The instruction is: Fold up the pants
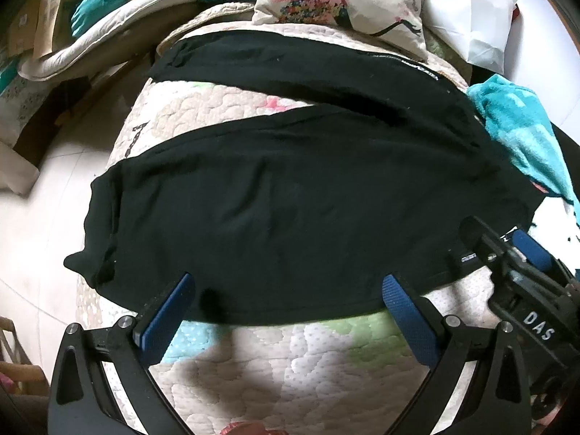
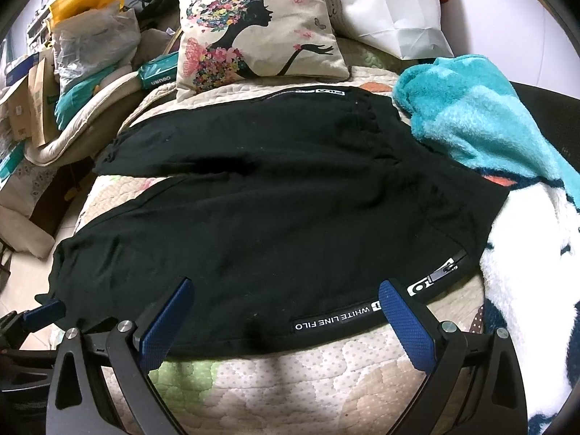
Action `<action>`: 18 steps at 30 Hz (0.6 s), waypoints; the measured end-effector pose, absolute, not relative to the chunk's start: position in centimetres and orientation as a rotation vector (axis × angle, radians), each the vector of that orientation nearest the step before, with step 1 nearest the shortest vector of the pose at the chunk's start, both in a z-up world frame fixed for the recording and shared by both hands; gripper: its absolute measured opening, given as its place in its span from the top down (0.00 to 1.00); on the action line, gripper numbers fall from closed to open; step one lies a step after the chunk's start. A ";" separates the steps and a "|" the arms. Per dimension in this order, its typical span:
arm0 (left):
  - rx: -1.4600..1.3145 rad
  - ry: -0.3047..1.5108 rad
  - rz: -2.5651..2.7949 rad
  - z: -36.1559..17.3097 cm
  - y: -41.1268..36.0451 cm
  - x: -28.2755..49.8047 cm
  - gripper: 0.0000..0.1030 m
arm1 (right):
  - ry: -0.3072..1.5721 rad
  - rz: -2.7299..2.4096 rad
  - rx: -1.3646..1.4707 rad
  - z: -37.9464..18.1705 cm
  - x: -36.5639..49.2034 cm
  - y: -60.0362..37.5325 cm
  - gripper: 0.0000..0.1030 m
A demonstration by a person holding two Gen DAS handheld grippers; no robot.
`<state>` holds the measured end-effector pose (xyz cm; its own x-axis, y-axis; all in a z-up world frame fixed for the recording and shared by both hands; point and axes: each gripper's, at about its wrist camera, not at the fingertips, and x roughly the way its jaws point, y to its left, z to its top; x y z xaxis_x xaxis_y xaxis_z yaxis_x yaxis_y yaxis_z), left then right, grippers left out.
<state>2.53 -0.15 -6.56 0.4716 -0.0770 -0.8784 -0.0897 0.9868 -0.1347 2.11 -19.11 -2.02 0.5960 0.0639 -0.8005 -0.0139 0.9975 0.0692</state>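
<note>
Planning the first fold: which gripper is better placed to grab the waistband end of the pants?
Right. The right gripper hangs open over the near hem beside the white logo strip at the waist end of the black pants. The left gripper, also open, sits nearer the cuff end.

A white-on-black strip (image 2: 333, 318) on the black pants (image 2: 272, 217) is reading "WHITE LINE FILO". The right gripper (image 1: 536, 253) is showing "DAS" (white lettering).

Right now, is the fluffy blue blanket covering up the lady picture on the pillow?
No, the fluffy blue blanket lies off to the right beside the black pants, while the pillow shows its whole lady picture.
</note>
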 end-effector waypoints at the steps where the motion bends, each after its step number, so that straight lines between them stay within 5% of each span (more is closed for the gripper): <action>1: -0.167 1.084 0.010 -6.7 -0.2 2.6 0.00 | 0.931 0.045 0.060 -2.0 2.1 -19.2 0.00; 18: -0.086 1.125 0.086 -9.5 0.4 2.8 0.00 | 0.911 0.048 0.073 -1.4 2.0 -19.3 0.00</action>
